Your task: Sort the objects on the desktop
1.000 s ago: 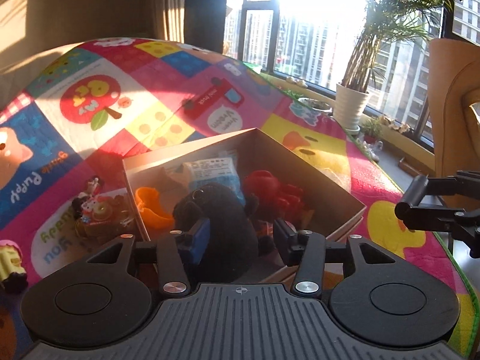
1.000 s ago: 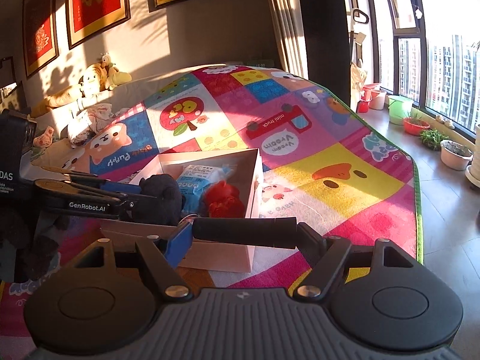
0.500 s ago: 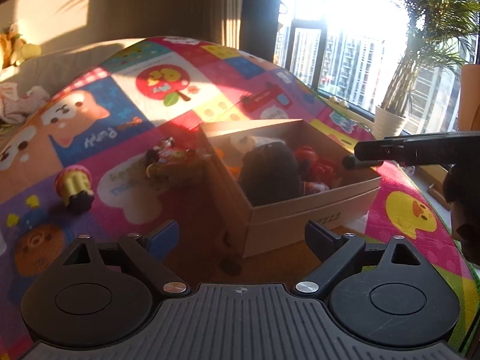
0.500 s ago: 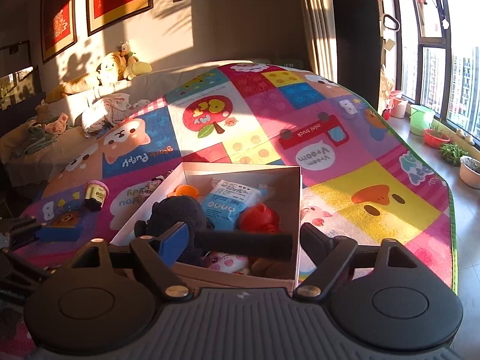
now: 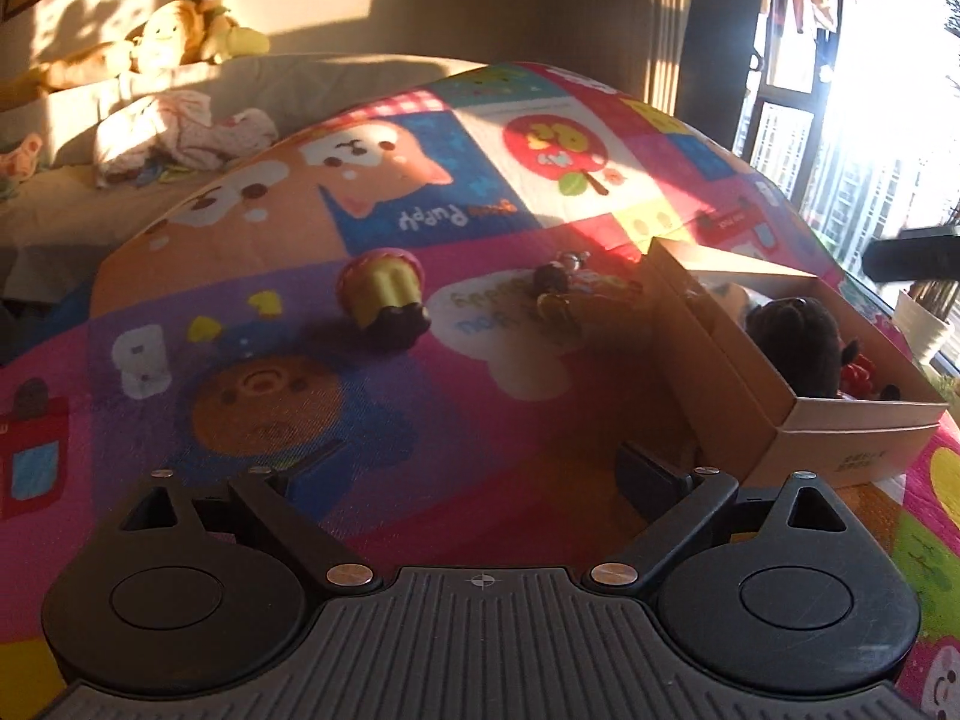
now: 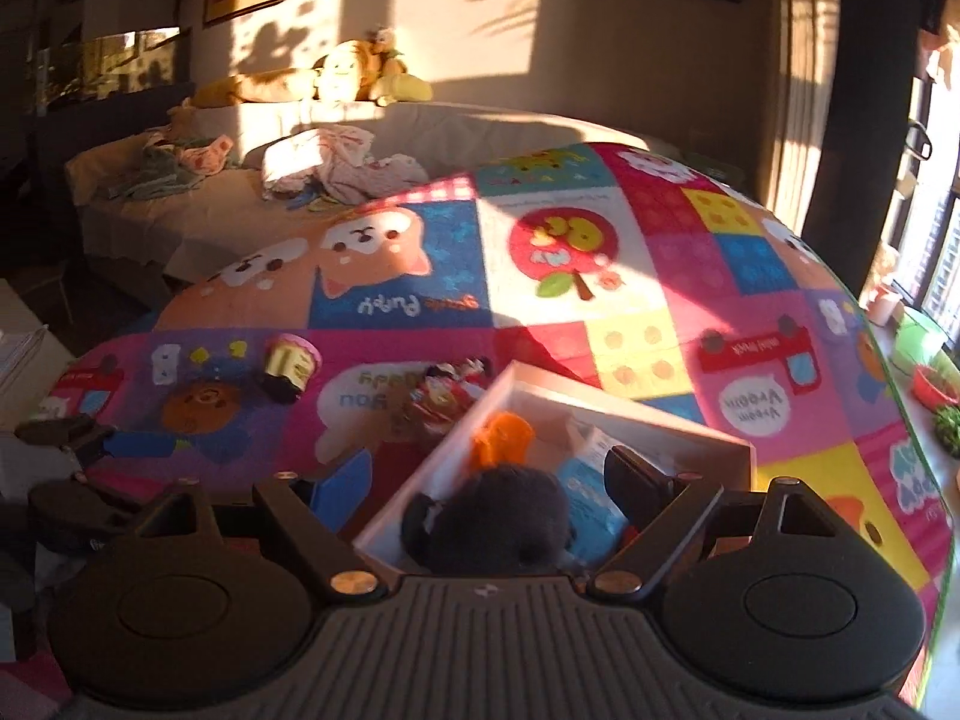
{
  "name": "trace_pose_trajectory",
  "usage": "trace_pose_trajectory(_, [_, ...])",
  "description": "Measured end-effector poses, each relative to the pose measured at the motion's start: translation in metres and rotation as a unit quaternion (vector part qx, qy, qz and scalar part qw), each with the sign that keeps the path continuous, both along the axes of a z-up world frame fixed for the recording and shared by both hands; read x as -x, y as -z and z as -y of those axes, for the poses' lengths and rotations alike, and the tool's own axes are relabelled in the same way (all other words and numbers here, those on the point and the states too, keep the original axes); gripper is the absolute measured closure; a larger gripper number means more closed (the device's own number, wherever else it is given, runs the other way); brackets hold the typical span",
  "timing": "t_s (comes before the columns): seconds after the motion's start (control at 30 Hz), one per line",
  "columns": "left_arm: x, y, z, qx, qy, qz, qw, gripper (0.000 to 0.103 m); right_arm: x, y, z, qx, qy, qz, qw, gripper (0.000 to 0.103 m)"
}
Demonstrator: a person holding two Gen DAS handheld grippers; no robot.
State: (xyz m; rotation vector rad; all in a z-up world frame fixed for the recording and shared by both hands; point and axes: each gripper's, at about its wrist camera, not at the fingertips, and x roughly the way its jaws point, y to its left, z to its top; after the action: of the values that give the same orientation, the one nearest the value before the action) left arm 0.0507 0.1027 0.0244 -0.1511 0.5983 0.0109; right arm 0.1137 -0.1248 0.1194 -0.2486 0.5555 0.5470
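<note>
A cardboard box [image 5: 852, 426] sits on the colourful play mat [image 5: 420, 420] at the right; it also shows low in the right wrist view [image 6: 630, 414]. In it lie a black plush toy [image 6: 489, 516], an orange toy [image 6: 501, 438], a blue packet [image 6: 591, 498] and a red toy [image 5: 861, 369]. A pink and yellow cupcake toy [image 5: 384, 294] lies on the mat left of the box, with a small figure cluster [image 5: 567, 294] between them. My left gripper [image 5: 474, 480] is open and empty, low over the mat. My right gripper [image 6: 489, 477] is open and empty above the box.
A sofa [image 6: 300, 180] with clothes and plush toys stands behind the mat. Windows and plant pots [image 6: 936, 384] are on the right. The left gripper shows at the left edge of the right wrist view [image 6: 66, 438].
My left gripper let go of the black plush in the box, opened, and swung left toward the cupcake toy. My right gripper moved over the box and opened wide.
</note>
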Motion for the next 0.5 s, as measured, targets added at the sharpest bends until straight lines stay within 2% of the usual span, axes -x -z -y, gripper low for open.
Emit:
trace_pose_trajectory(0.1, [0.004,0.005,-0.008,0.010,-0.006,-0.002,0.9999,0.004,-0.048,-0.015,-0.042,-0.017,-0.013,-0.066,0.998,0.018])
trace_pose_trajectory(0.23, [0.008,0.008,-0.016,0.041,-0.002,0.006,0.9991,0.003,-0.125,-0.006,-0.082,-0.042,0.053,-0.139,0.988,0.018])
trace_pose_trajectory(0.3, [0.007,0.010,-0.017,0.055,0.006,0.004,0.9985,0.003,-0.157,0.012,-0.103,-0.028,0.073,-0.156,0.985,0.030])
trace_pose_trajectory(0.33, [0.007,0.011,-0.017,0.059,0.010,0.004,0.9982,0.003,-0.171,0.023,-0.113,-0.010,0.082,-0.164,0.983,0.045])
trace_pose_trajectory(0.37, [0.008,0.011,-0.017,0.063,0.012,0.006,0.9979,0.003,-0.183,0.032,-0.121,0.005,0.089,-0.174,0.981,0.052])
trace_pose_trajectory(0.47, [0.008,0.012,-0.020,0.078,0.011,0.006,0.9969,0.003,-0.215,0.059,-0.141,0.031,0.122,-0.199,0.972,0.051])
trace_pose_trajectory(0.5, [0.007,0.013,-0.022,0.084,0.008,0.004,0.9964,0.003,-0.223,0.066,-0.147,0.038,0.129,-0.202,0.970,0.048])
